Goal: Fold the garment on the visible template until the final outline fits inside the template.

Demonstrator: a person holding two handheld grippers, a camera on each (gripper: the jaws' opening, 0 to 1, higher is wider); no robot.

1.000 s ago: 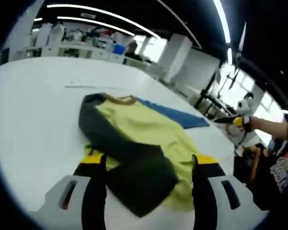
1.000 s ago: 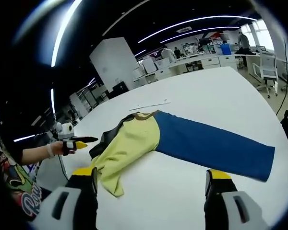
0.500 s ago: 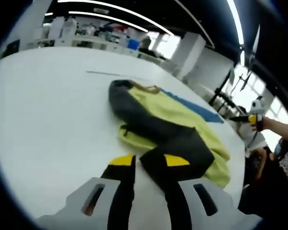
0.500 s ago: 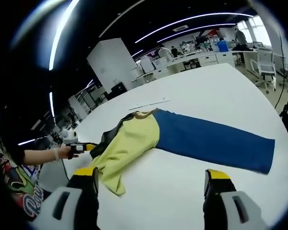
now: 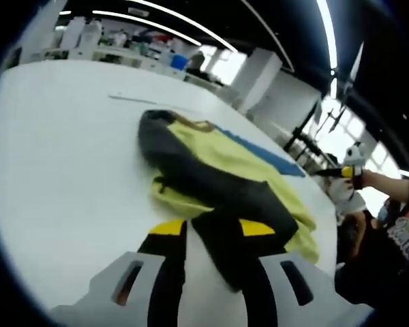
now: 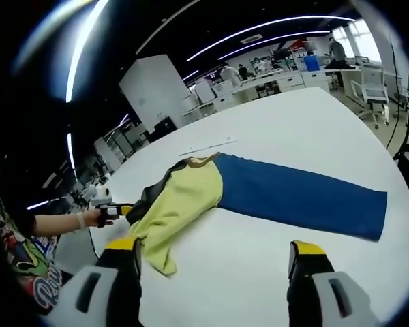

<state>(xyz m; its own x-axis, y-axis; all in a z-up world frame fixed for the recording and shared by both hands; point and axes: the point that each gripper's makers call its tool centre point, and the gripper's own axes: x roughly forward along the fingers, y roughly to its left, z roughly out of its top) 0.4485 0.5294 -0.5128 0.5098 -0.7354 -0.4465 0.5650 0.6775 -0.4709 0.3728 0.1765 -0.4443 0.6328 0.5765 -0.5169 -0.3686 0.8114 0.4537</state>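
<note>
White counter (image 6: 307, 122), open-plan room with ceiling strip lights. Your left tool (image 5: 213, 235) is clamped on the garment's dark sleeve (image 5: 218, 197), lower centre. Your right tool (image 6: 215, 253) stands wide apart, touching nothing; the garment (image 6: 191, 197) lies mid-frame.

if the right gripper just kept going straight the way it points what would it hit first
Probably bare white table first: the right gripper is open with nothing between its jaws. Further along that line lies the blue sleeve of the garment, though depth is hard to judge in this fisheye view.
</note>
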